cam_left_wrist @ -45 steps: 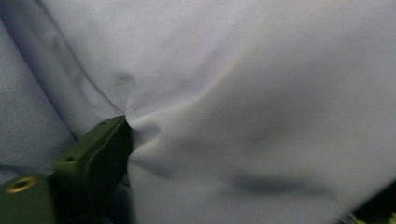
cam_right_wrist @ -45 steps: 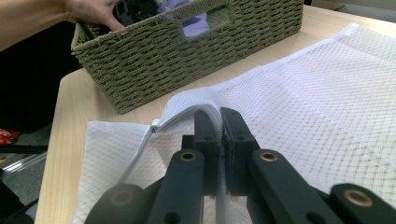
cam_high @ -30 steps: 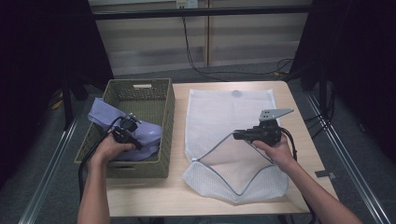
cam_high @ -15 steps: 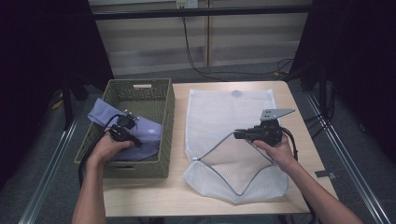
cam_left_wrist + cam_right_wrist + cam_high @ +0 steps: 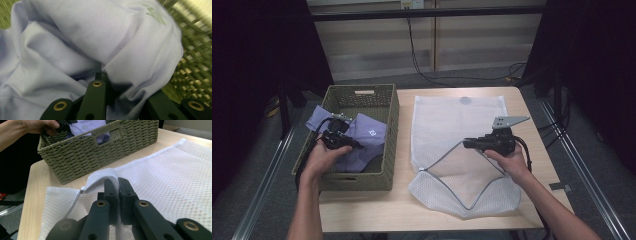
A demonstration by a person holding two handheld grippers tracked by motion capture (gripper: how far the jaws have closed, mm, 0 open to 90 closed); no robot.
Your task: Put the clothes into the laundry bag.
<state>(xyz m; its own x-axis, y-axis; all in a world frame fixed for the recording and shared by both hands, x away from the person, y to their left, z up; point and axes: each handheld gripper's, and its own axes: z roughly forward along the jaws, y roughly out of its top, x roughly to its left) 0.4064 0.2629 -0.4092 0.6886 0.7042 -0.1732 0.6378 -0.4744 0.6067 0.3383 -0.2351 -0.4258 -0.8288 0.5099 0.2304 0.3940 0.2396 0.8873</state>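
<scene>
The left gripper point(image 5: 354, 145) had just been closing on a fold of the lilac shirt point(image 5: 367, 137) inside the woven basket point(image 5: 393, 125) at the table's left. The mesh laundry bag point(image 5: 462, 117) lay to the right of the basket, its long axis running near to far, and the right gripper point(image 5: 468, 144) held its zipper edge pinched up. The right gripper view showed that raised edge point(image 5: 105, 176) clamped; the left gripper view showed cloth point(image 5: 75, 50) bunched between its jaws.

Lavender shirt point(image 5: 364, 137) in an olive woven basket point(image 5: 389, 125); white mesh bag point(image 5: 452, 125) on tan table point(image 5: 377, 212)
</scene>
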